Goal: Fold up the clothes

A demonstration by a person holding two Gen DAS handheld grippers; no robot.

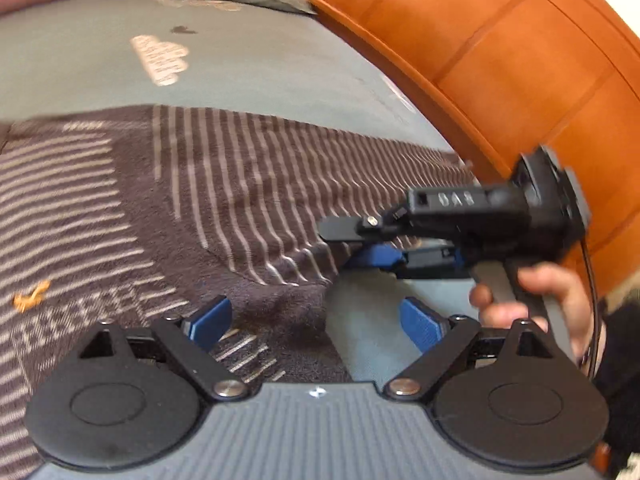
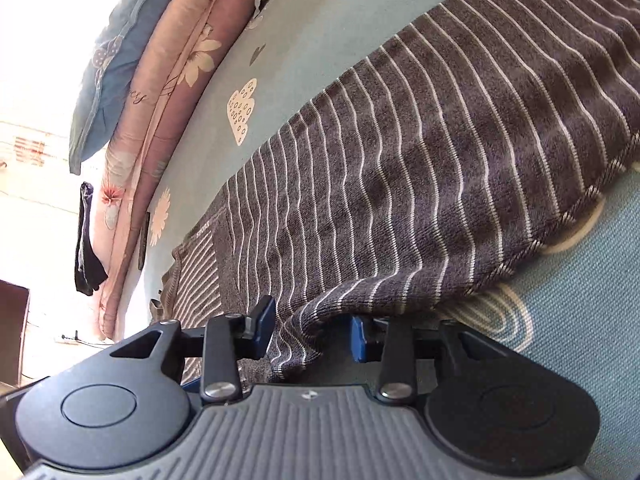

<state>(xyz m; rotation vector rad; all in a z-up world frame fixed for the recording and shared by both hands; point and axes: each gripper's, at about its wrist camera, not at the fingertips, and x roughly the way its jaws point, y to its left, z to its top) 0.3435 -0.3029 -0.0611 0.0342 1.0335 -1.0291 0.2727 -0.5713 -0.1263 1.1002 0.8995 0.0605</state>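
Folding barely begun | sweater (image 2: pixel 420 184) mostly flat on bed (image 1: pixel 80 72) | right gripper (image 2: pixel 314 338) jaws half-open around its corner, grip unclear | left gripper (image 1: pixel 316 320) jaws wide, empty

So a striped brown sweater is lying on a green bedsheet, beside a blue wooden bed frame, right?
Not quite: the bed frame is orange-brown wood, not blue, as the left wrist view shows. The striped brown sweater does lie on the green bedsheet.

Home bedroom, bedsheet (image 2: pixel 304 40), floral pillows (image 2: pixel 180 72), wooden bedframe (image 1: pixel 500 60)
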